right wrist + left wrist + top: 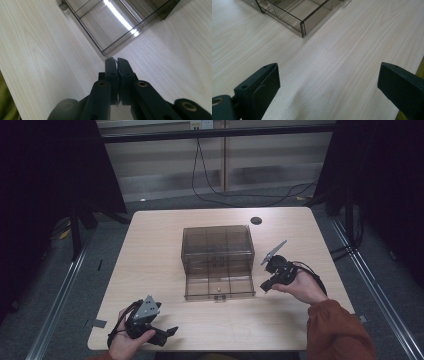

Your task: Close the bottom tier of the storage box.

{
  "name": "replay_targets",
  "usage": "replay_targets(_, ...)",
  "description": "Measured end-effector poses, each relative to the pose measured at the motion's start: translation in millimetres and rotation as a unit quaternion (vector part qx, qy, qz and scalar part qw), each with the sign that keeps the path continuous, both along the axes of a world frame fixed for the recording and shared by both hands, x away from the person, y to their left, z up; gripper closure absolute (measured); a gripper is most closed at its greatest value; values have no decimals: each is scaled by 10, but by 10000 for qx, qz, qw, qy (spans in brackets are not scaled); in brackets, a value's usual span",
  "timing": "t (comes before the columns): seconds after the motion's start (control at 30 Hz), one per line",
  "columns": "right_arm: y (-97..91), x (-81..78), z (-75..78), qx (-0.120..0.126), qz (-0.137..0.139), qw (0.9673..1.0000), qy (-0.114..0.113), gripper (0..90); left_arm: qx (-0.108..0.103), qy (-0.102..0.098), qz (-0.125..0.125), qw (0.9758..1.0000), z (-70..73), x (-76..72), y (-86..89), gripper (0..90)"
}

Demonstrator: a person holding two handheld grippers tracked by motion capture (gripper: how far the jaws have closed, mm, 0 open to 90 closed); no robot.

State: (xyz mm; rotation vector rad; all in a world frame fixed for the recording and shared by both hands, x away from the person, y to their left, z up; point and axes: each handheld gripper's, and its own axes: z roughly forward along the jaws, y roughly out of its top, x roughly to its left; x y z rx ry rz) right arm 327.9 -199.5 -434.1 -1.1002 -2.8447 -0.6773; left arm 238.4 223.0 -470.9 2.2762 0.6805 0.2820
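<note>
Left gripper (167,332) sits lower left of the high view, jaws spread wide, empty, hand resting low at the table (150,270) edge. Smoky drawer box (217,249) at centre, bottom drawer (220,287) pulled out: judged opened, closing or loading left. Right gripper (264,288) right of centre, clenched on nothing, tips aimed at the drawer's corner.

Pulled-out drawer (219,287) of brown box (216,251) blocks centre; bare table (150,260) both sides passable.
</note>
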Motion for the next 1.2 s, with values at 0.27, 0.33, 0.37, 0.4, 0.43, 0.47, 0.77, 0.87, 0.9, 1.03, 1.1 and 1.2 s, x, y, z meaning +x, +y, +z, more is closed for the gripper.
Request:
replay_targets(0.27, 77, 31, 62, 67, 112, 9999, -53, 879, 26, -1, 5, 10000, 3, 0, -2, 43)
replay_targets(0.33, 107, 44, 87, 83, 121, 9999, -74, 879, 25, -2, 4, 10000, 3, 0, -2, 43)
replay_targets(0.37, 122, 52, 99, 76, 150, 9998, -75, 879, 27, 1, 0, 10000, 3, 0, -2, 43)
replay_targets(0.4, 139, 59, 109, 70, 162, 9998, -73, 879, -3, 6, -6, 10000, -1, 1, -1, 43)
replay_targets(0.43, 158, 65, 120, 70, 160, 9998, -72, 879, 17, 8, -1, 10000, 2, 0, 0, 44)
replay_targets(0.47, 176, 72, 129, 77, 176, 9998, -78, 879, 21, 1, 6, 10000, 3, -1, 0, 44)
replay_targets(0.77, 318, 130, 183, 38, 329, 9994, -133, 879, 22, -6, 7, 10000, 4, 1, 2, 44)
replay_targets(0.87, 353, 145, 192, 56, 342, 9993, -131, 879, 26, -2, 7, 10000, 5, -1, 2, 44)
replay_targets(0.9, 365, 153, 195, 67, 361, 9992, -131, 879, 22, 0, 10, 10000, 4, -1, 2, 44)
replay_targets(1.03, 394, 170, 212, 57, 405, 9991, -143, 879, 16, -9, 6, 10000, 4, 1, 3, 43)
replay_targets(1.1, 416, 176, 220, 80, 409, 9990, -149, 879, 20, -6, 7, 10000, 5, 1, 3, 43)
replay_targets(1.2, 447, 188, 230, 89, 435, 9989, -162, 879, -25, -11, 32, 10000, 1, -2, -1, 43)
